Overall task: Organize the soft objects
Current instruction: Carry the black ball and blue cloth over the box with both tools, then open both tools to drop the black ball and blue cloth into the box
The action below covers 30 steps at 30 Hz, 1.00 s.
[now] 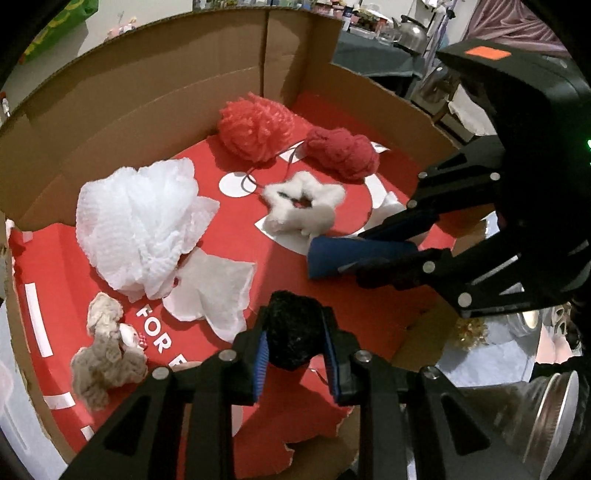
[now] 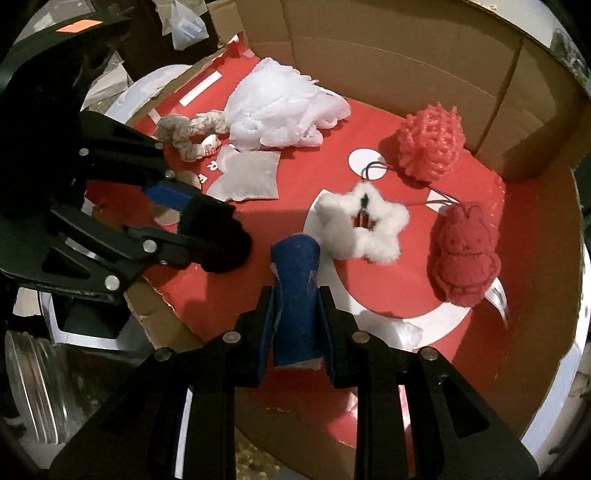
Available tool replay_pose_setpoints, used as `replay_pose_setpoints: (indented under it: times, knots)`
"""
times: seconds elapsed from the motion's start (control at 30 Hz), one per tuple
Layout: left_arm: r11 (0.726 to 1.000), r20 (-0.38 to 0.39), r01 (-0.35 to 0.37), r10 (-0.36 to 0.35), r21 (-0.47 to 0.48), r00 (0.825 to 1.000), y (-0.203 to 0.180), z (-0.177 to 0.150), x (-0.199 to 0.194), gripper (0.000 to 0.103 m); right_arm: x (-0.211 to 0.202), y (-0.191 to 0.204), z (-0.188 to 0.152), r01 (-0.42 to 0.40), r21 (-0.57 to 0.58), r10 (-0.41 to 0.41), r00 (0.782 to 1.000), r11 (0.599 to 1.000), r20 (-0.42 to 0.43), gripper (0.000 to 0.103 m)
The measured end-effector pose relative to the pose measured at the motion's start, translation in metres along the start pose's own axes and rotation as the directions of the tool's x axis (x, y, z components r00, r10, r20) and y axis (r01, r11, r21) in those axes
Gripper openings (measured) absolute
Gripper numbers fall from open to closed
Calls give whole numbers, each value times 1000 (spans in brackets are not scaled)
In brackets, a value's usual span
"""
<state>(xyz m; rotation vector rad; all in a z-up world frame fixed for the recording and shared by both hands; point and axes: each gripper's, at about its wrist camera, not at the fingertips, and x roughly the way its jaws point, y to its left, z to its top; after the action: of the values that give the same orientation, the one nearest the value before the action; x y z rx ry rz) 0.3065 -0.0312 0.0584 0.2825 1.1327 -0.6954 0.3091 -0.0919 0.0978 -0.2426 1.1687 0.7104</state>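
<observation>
My left gripper is shut on a black fuzzy ball, held over the near edge of the cardboard box; the ball also shows in the right wrist view. My right gripper is shut on a rolled blue felt piece, which also shows in the left wrist view. On the box's red floor lie a white mesh pouf, a white fluffy star, a coral pompom, a red plush figure, a beige knit toy and a white cloth.
The box has tall cardboard walls at the back and sides. Metal lids or pans lie outside the box by its front edge. A cluttered table with a kettle stands behind. A thin cord lies by the pompom.
</observation>
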Motion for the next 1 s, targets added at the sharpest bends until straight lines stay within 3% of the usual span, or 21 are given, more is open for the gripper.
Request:
replay_pose_setpoints:
  times: [0.43, 1.0]
  knots:
    - [1000, -7, -7, 7, -3, 1000, 0, 8, 12, 33, 11, 2, 7, 44, 3, -44, 998, 999, -40, 23]
    - [999, 26, -37, 37, -15, 999, -2, 0, 4, 54, 7, 11, 1, 76, -3, -76, 996, 997, -35, 23]
